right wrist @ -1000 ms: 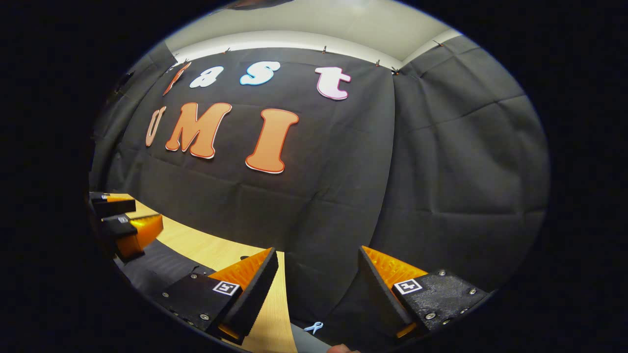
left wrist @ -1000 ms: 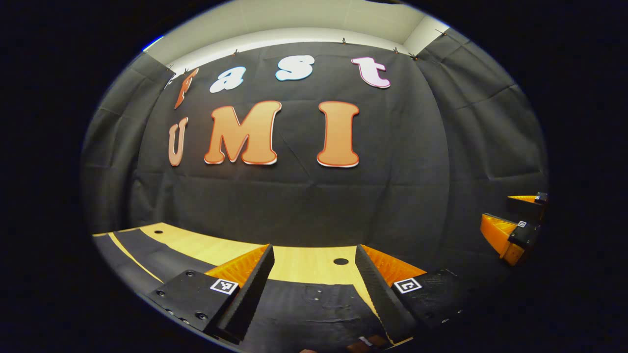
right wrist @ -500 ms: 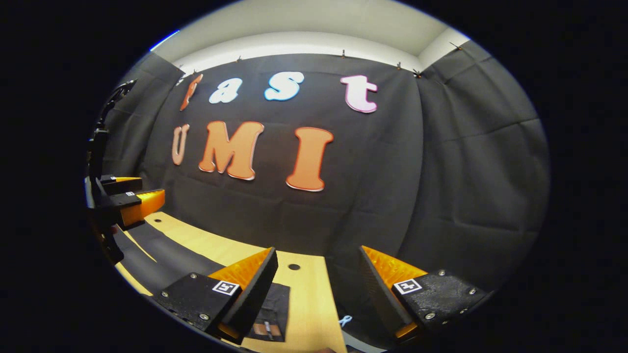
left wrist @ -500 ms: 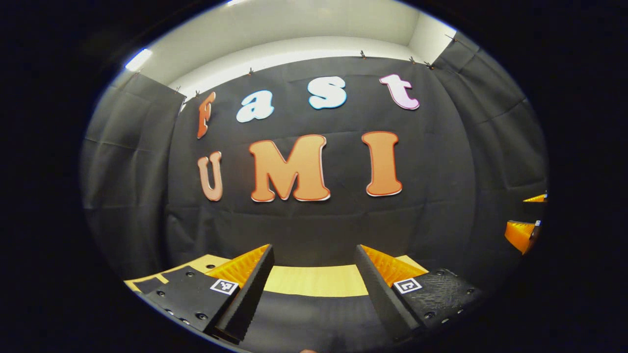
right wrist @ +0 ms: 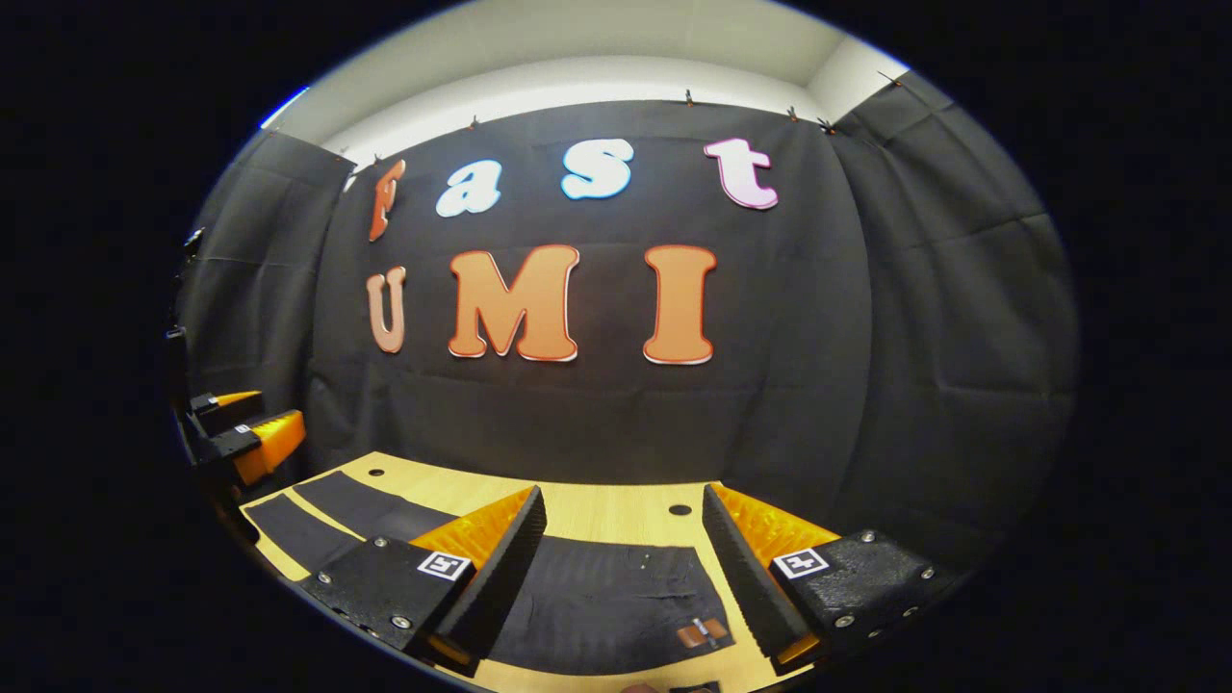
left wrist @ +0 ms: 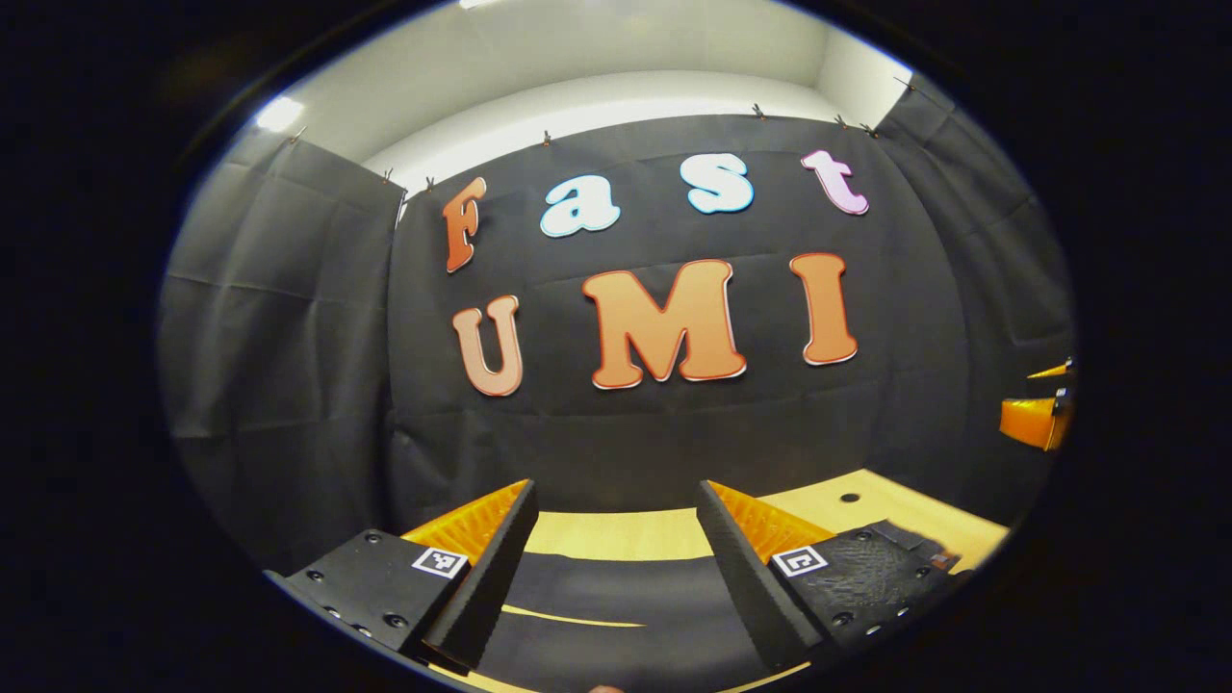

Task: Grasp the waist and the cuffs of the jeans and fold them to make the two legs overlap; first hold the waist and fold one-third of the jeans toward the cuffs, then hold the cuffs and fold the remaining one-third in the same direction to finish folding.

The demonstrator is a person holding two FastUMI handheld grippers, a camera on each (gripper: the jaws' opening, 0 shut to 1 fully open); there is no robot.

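Left gripper [left wrist: 616,539] held spread above the tabletop [left wrist: 616,534], right gripper [right wrist: 621,544] likewise spread, black jeans [right wrist: 616,602] laid flat beneath, nothing pinched.

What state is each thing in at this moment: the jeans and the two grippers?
jeans: spread flat on the wooden table, both legs apart side by side, not yet folded.
left gripper: open, holding nothing, above the jeans.
right gripper: open, holding nothing, above the waist end with its leather patch.
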